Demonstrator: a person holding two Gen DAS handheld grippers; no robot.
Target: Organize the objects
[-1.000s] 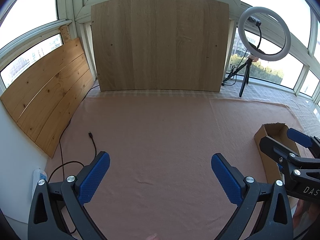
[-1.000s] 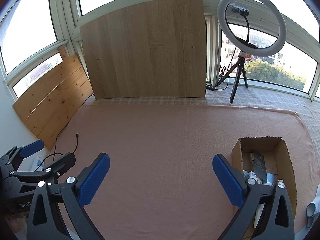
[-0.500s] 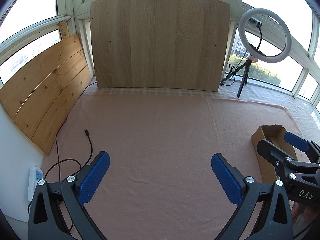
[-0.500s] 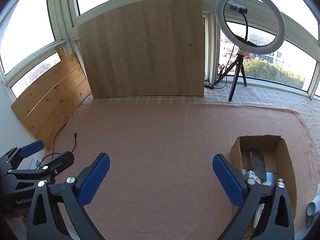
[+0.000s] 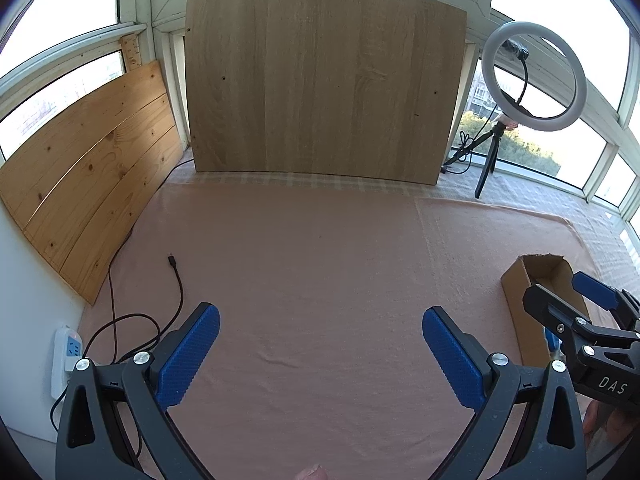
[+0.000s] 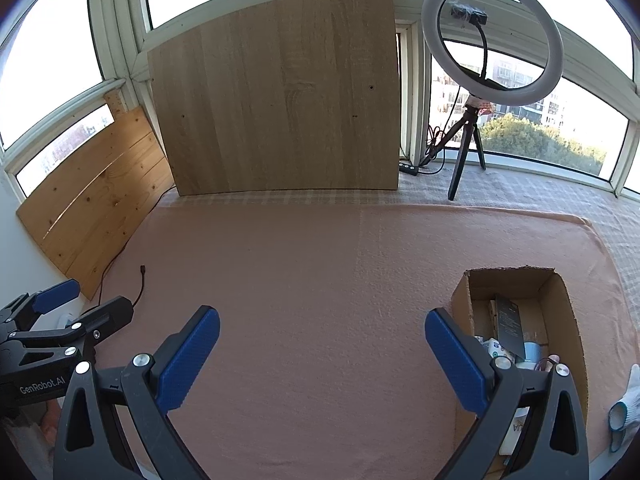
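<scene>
Both tools hang over a surface spread with a pink blanket [image 5: 320,264]. The left tool [image 5: 320,356] has its blue pads wide apart with nothing between them, low in the left wrist frame. The right tool [image 6: 322,358] is spread just as wide and empty, low in the right wrist frame.

An open cardboard box [image 6: 566,312] sits at the lower right of the right wrist frame, just beyond the right tool's right finger. Inside it lie a dark flat packet [image 6: 510,326] and some small white items I cannot make out.

A black cable end [image 5: 173,261] lies on the blanket at left. A ring light [image 6: 492,38] on a tripod stands at upper right, beside a wooden board [image 6: 280,96] leaning against the windows.
</scene>
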